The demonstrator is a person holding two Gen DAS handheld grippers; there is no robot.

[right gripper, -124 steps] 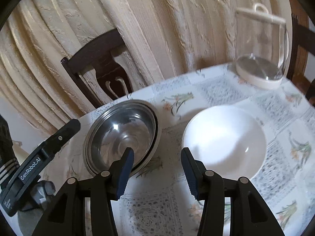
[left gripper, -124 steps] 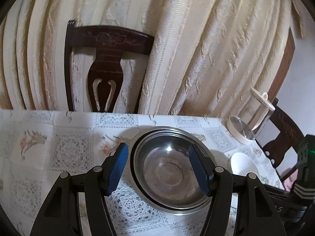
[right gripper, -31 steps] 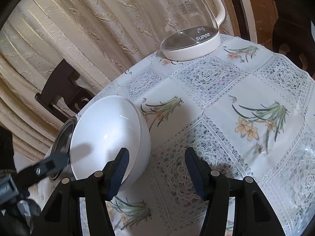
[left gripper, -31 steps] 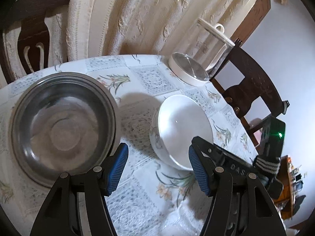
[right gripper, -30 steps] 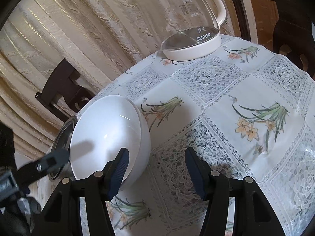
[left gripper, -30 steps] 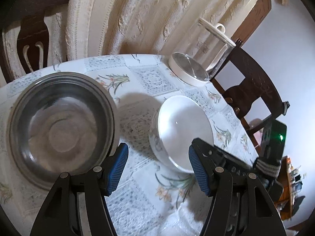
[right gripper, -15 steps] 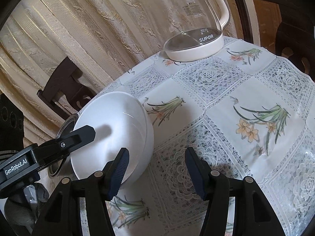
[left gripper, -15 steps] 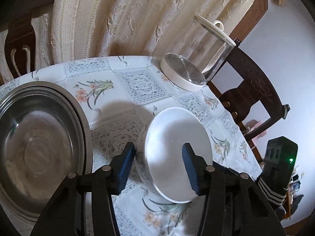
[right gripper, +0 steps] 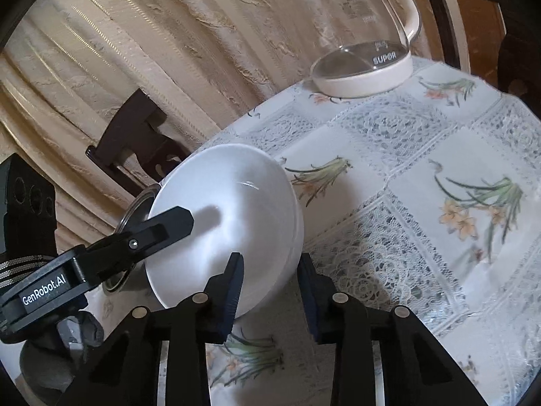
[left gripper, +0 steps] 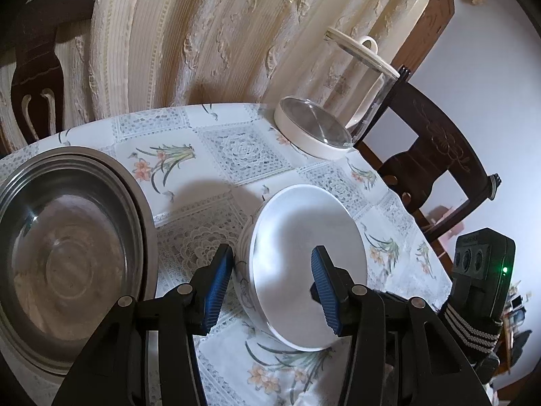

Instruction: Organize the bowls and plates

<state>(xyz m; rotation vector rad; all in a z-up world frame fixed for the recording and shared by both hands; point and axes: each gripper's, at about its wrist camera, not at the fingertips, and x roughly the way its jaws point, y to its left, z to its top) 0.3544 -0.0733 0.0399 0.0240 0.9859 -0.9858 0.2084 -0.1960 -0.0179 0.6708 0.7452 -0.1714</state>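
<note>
I have the white bowl [left gripper: 304, 264] tipped up off the tabletop [right gripper: 422, 176] – my left gripper [left gripper: 270, 284] and right gripper [right gripper: 270, 284] both straddle its rim, fingers spread, not yet pinching – presumably to nest it in the steel bowl [left gripper: 67, 257] beside it.

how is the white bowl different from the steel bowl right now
The white bowl is glossy ceramic and tipped up on its edge, with both grippers' fingers straddling its rim; the steel bowl is dull grey metal, sits flat on the tablecloth and is untouched. The steel bowl looks wider. Both are round and empty.
</note>
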